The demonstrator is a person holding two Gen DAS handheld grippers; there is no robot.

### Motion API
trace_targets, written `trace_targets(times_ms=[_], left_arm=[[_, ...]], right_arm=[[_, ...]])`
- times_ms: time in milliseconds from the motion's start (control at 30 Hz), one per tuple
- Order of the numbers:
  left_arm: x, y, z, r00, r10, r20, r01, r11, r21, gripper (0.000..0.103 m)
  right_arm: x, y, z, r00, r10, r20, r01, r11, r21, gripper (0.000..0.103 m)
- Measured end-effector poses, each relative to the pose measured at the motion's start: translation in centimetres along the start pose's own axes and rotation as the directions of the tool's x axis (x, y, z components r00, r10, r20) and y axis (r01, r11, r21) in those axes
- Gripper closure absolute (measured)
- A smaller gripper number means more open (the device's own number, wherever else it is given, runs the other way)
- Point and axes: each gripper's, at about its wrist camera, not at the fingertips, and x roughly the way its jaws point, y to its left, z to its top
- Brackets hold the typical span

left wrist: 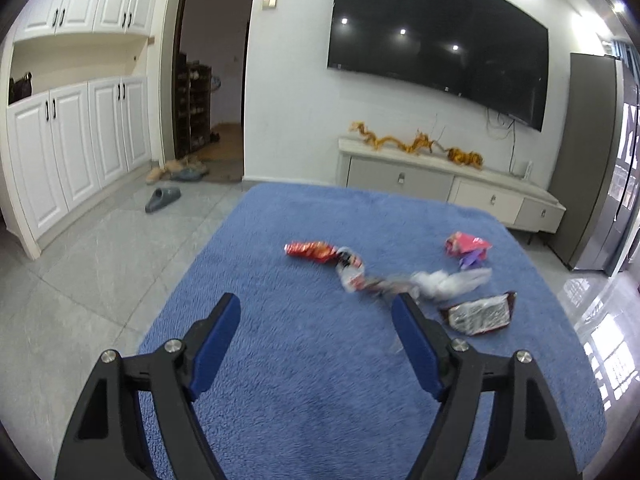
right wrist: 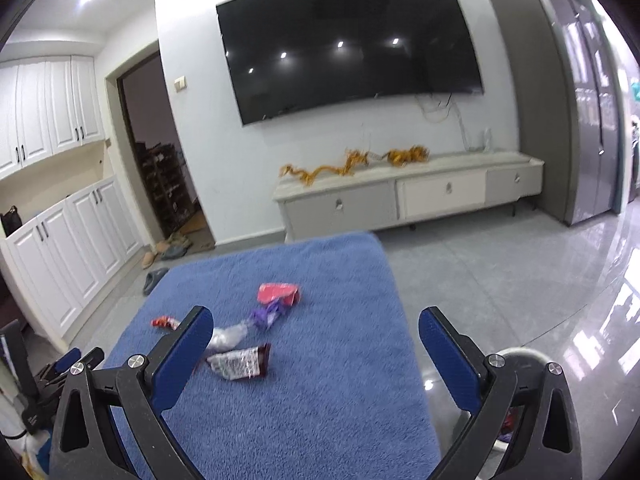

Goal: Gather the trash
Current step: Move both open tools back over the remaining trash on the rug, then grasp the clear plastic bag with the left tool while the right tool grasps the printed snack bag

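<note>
Left wrist view: left gripper (left wrist: 316,312) jaws wide apart, gripping nothing, above the blue fleece table cover (left wrist: 280,380).
Trash: red crinkled snack wrapper (left wrist: 310,249), clear crumpled plastic (left wrist: 448,282), pink packet (left wrist: 466,243) and silver foil wrapper (left wrist: 478,314) lie toward the cover's far right.
Right wrist view: right gripper (right wrist: 316,330) jaws spread wide, empty; the silver wrapper (right wrist: 240,365) sits just beside its left finger (right wrist: 182,356).

This is a living room in a home. A big black TV (right wrist: 348,48) hangs on the wall above a long low cabinet (right wrist: 408,196). White cupboards (left wrist: 76,140) line one side, and slippers (left wrist: 162,199) lie on the shiny tiled floor (right wrist: 500,276).
</note>
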Motion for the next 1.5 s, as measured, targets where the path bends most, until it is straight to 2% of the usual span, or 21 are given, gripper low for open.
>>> trace_targets(times_ms=[233,400,500,700,833,900,1000,1067,1200,1400,1433,1500], left_arm=[[2.8,0.4,-0.5,0.987,-0.123,-0.099,0.121,0.992,-0.034,0.026],[5.0,-1.9,-0.1,0.961,-0.229,-0.157,0.23,0.973,-0.012,0.026],[6.7,-3.4,-0.1,0.949,-0.253,-0.189,0.259,0.966,0.01,0.029],[10.1,-5.5,0.3,0.933,-0.267,-0.242,0.284,0.958,0.037,0.036],[12.2,-6.2,-0.2,0.917,-0.281,-0.282,0.299,0.954,0.022,0.041],[13.0,-6.3,-0.7,0.912,-0.285,-0.297,0.304,0.953,0.019,0.048],[13.5,-6.2,-1.0,0.899,-0.306,-0.312,0.323,0.947,0.002,0.059],[13.6,-6.0,-1.0,0.895,-0.32,-0.311,0.333,0.943,-0.012,0.059],[13.5,-5.9,-1.1,0.887,-0.337,-0.314,0.349,0.937,-0.019,0.069],[13.7,-5.4,-1.2,0.883,-0.344,-0.319,0.348,0.936,-0.046,0.082],[13.7,-5.3,-1.2,0.883,-0.344,-0.318,0.347,0.937,-0.049,0.083],[13.7,-5.3,-1.3,0.885,-0.34,-0.317,0.343,0.938,-0.048,0.085]], right_arm=[[4.2,0.8,-1.5,0.988,0.091,-0.122,-0.094,0.996,-0.014,0.0],[7.9,1.5,-2.8,0.964,0.149,-0.222,-0.157,0.987,-0.019,0.0],[9.6,2.0,-3.5,0.949,0.171,-0.264,-0.183,0.983,-0.02,0.0],[13.4,2.4,-4.6,0.911,0.226,-0.345,-0.233,0.972,0.023,0.0],[15.3,3.1,-5.1,0.89,0.253,-0.379,-0.267,0.964,0.017,0.001],[16.0,3.5,-5.2,0.884,0.26,-0.39,-0.28,0.96,0.006,0.001],[17.0,3.9,-5.2,0.875,0.271,-0.401,-0.299,0.954,-0.008,0.001],[17.7,4.4,-5.2,0.871,0.276,-0.407,-0.311,0.95,-0.022,0.001],[19.2,5.4,-5.0,0.864,0.281,-0.418,-0.338,0.939,-0.067,0.001],[21.1,6.8,-5.6,0.829,0.293,-0.476,-0.398,0.907,-0.135,0.001],[21.1,7.0,-5.9,0.823,0.293,-0.486,-0.408,0.901,-0.147,0.003],[21.2,7.1,-6.3,0.811,0.299,-0.503,-0.427,0.891,-0.157,0.018]])
